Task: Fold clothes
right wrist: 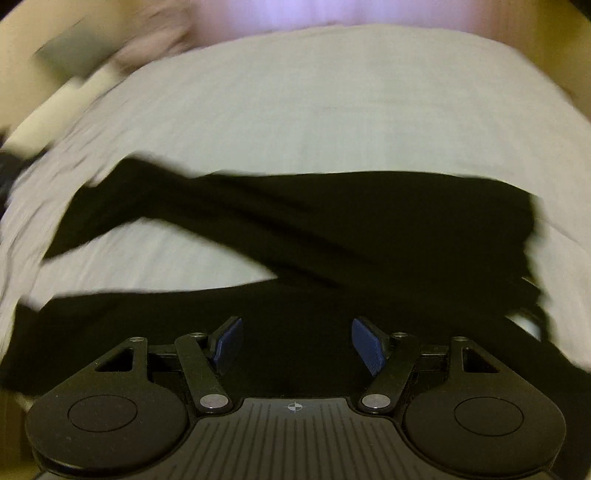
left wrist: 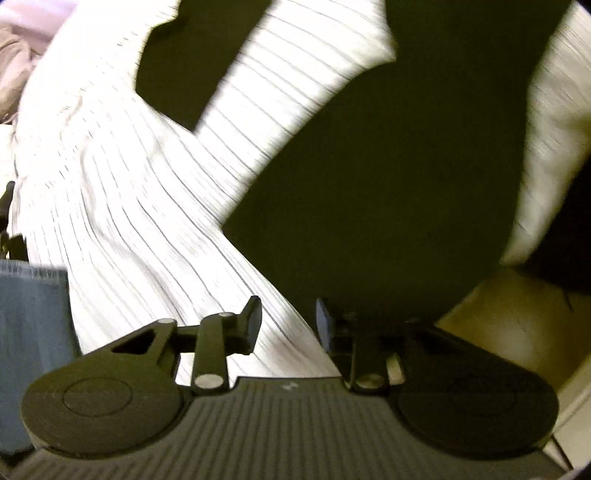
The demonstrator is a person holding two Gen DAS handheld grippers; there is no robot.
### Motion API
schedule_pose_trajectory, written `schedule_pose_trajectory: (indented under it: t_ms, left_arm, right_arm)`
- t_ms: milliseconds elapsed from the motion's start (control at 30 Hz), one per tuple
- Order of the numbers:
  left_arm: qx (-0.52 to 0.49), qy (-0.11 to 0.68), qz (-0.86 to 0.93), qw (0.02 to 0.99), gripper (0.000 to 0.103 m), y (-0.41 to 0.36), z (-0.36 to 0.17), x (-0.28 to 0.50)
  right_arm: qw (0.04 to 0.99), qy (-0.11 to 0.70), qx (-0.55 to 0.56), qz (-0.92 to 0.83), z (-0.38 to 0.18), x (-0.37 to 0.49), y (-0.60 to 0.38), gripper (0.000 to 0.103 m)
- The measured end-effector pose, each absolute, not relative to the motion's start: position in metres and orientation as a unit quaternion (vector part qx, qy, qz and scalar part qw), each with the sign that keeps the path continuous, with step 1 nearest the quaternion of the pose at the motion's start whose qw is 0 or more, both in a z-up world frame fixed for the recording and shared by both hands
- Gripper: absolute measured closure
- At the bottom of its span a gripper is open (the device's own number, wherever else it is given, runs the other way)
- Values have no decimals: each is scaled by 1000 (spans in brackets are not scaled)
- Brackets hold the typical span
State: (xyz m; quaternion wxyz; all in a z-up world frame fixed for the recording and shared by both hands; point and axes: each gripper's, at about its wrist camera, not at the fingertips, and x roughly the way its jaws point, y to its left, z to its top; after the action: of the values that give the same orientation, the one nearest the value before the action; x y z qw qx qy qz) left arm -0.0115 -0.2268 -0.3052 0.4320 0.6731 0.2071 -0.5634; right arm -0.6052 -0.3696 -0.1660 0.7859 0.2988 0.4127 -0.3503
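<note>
A black garment (left wrist: 369, 184) lies spread on a white bed sheet with thin stripes (left wrist: 129, 184). In the left wrist view one narrow part of it reaches toward the top left. My left gripper (left wrist: 288, 321) hangs over the garment's near edge where it meets the sheet. Its jaws stand apart with nothing between them. In the right wrist view the same black garment (right wrist: 295, 229) stretches across the sheet (right wrist: 295, 110), with two long parts running left. My right gripper (right wrist: 297, 343) is open above the black cloth, and its blue pads (right wrist: 369, 343) hold nothing.
A blue-grey cloth (left wrist: 29, 332) lies at the left edge of the left wrist view. Wooden floor (left wrist: 498, 332) shows past the bed's edge at the lower right. Pinkish fabric (left wrist: 18, 37) sits at the top left. A pale purple glow (right wrist: 332, 14) lies beyond the bed.
</note>
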Motion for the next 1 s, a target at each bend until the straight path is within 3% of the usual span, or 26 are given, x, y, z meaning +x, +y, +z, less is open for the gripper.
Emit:
schedule_pose_trajectory:
  t_ms: [100, 267, 367, 500, 600, 667, 800, 933, 1000]
  left_arm:
    - [663, 177, -601, 410, 62, -267, -324, -3]
    - [670, 152, -658, 308, 59, -308, -361, 5]
    - [672, 182, -669, 259, 102, -319, -371, 12]
    - [663, 159, -644, 346, 103, -322, -333, 35]
    - [643, 197, -619, 405, 100, -317, -309, 63]
    - [672, 220, -596, 381, 98, -306, -320, 61]
    - [714, 198, -540, 399, 92, -318, -329, 66]
    - [671, 162, -561, 456, 91, -350, -307, 57]
    - [654, 117, -599, 447, 74, -366, -308, 30]
  right_arm:
    - [803, 440, 276, -292, -173, -555, -360, 34]
    - [813, 513, 207, -180, -209, -497, -359, 34]
    - [799, 567, 148, -138, -229, -475, -355, 34]
    - [785, 587, 136, -144, -241, -474, -358, 34]
    - [782, 577, 166, -168, -244, -480, -363, 34]
    - [774, 575, 188, -186, -247, -483, -364, 34]
    - [745, 598, 206, -212, -259, -484, -367, 34]
    - [742, 599, 198, -226, -250, -488, -371, 34]
    - [751, 582, 209, -234, -244, -489, -377, 34]
